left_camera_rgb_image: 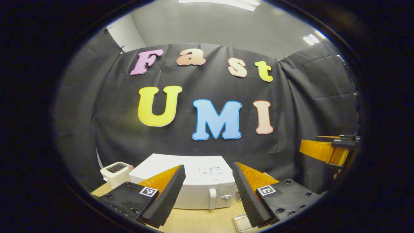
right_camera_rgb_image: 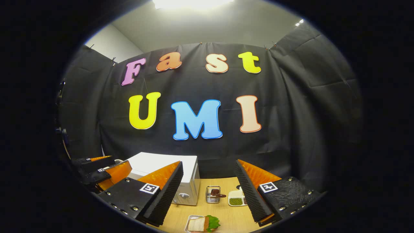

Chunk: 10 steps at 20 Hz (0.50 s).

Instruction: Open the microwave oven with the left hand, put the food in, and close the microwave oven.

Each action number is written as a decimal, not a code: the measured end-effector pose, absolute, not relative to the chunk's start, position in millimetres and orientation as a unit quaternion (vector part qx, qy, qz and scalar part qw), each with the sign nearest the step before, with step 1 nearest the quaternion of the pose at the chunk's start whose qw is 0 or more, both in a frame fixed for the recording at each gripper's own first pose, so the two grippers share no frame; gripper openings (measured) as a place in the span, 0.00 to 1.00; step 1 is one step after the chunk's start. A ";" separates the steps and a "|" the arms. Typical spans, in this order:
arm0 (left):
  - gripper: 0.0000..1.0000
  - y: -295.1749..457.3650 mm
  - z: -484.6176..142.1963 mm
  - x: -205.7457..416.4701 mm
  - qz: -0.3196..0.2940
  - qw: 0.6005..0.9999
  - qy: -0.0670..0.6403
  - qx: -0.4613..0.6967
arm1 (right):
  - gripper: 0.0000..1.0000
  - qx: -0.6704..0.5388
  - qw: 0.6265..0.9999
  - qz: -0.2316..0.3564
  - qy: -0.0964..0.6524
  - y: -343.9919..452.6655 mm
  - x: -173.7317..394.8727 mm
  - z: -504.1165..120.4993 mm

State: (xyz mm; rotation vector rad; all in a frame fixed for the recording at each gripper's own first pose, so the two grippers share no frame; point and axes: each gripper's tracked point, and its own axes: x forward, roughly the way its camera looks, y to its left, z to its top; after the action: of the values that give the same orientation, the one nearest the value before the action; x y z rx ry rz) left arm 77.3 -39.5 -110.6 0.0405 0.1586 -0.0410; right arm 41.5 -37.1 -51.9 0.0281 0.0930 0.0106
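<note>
Two grippers in play, both with jaws wide apart and nothing between them. Left gripper [left_camera_rgb_image: 208, 189] sits at bottom centre of the left gripper view, aimed straight at the microwave [left_camera_rgb_image: 197, 187]; judged lined up that way because the door handle [left_camera_rgb_image: 212, 198] falls in the gap between its fingers, ready for a pull. No contact yet: handle lies well beyond the fingertips. Door looks closed, so step 1 (open) judged not begun.

Toaster [left_camera_rgb_image: 114, 173] stands at lower left of that view, just beside the microwave, on the table [left_camera_rgb_image: 200, 220]. Right gripper's body appears at right edge, mid-height, held off to the side, presumably to keep clear of the door swing.

Right gripper [right_camera_rgb_image: 208, 194] at bottom centre of the right gripper view, pointing at the table to the right of the microwave [right_camera_rgb_image: 168, 174]. Food, a sandwich [right_camera_rgb_image: 202, 224] w/ green leaf on a small tray [right_camera_rgb_image: 190, 218], lies at bottom centre, near the frame's lower edge, below and between the fingers; judged staged there for a right-hand pickup once the door is open. Not inside the oven yet.

Wire basket [right_camera_rgb_image: 212, 194] and dish [right_camera_rgb_image: 235, 198] w/ green contents stand behind the sandwich, near each other, apart from the microwave. Left gripper seen at lower left of this view.

Risk: handle is slim; an off-centre grip may slip.
</note>
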 end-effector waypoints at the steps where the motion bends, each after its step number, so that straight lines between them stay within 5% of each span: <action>1: 0.96 -42.8 -128.6 83.0 -0.024 0.995 0.095 0.016 | 0.96 0.013 0.999 0.002 0.052 -40.8 40.5 -55.2; 10: 0.96 -45.9 -265.6 142.8 -0.013 0.983 0.184 0.015 | 0.96 -0.003 0.996 -0.026 0.090 -83.5 37.2 -83.4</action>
State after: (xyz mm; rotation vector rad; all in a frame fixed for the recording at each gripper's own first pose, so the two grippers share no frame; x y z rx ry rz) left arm 142.8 -45.9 -265.6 0.0301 0.3696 -0.0258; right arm 37.2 -83.5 -83.4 -0.0060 0.1801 -0.0517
